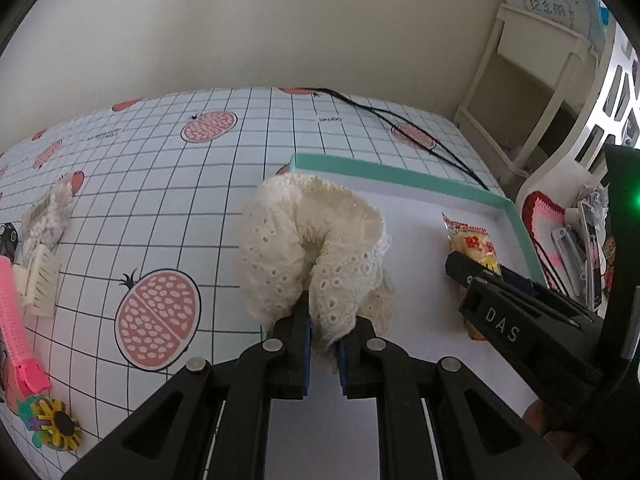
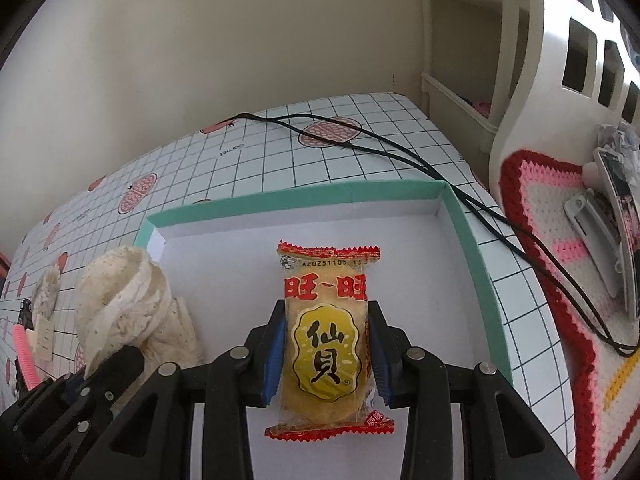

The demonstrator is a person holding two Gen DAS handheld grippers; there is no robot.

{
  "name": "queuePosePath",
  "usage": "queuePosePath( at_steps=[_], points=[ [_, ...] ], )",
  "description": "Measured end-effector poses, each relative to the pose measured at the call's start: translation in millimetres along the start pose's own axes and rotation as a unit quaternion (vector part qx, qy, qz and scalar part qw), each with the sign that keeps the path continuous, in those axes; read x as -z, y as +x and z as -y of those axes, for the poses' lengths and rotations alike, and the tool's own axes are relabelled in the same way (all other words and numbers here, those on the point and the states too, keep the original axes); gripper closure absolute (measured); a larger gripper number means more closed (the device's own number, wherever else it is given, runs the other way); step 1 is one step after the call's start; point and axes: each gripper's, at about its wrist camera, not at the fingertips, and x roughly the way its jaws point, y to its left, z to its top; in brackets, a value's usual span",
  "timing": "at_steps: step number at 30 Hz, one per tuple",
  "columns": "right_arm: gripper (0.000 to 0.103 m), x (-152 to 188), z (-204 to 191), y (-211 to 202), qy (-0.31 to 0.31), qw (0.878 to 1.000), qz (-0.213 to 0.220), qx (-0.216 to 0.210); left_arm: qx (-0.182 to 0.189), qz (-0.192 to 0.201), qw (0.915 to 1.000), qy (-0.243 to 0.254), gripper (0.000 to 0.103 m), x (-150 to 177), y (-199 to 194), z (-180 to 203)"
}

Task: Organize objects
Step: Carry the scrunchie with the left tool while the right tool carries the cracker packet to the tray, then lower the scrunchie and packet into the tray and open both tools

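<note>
Cream eyelet lace, gathered into a scrunchie [image 1: 316,248], fills the centre of the left wrist view, pinched by its lower edge between the nearly closed jaws of the left gripper [image 1: 323,354] and hanging over the near left corner of a shallow white box with mint-green walls [image 1: 400,178]. In the right wrist view, the right gripper [image 2: 327,354] clamps a yellow rice cracker packet [image 2: 329,344] by its sides at lower centre (red crimped ends poke out above and below), over the box floor. A pink comb [image 1: 16,320] lies at the far left on the checked tablecloth [image 1: 160,200]; black cables [image 2: 400,156] cross the upper right.
</note>
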Motion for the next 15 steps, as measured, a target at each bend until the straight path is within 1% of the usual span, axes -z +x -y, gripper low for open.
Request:
queuePosePath(
  at_steps=[6,12,14,15],
  points=[
    [0.063,0.5,0.0,-1.0,-0.002,1.000,0.001,0.001,0.009,-0.008,0.9999,-0.003,0.091,1.5,1.6,-2.0],
    [0.061,1.7,2.5,-2.7,0.007,1.000,0.003,-0.007,0.017,-0.009,0.9998,0.000,0.075,1.3,-3.6,1.3],
    [0.061,1.5,3.0,-3.6,0.011,1.000,0.004,-0.013,0.020,-0.005,0.9998,0.002,0.067,1.1,-7.1,3.2],
    [0.061,1.1,3.2,-4.7,0.013,1.000,0.005,-0.015,0.021,-0.003,0.9998,0.002,0.066,0.5,-8.4,3.4]
  ],
)
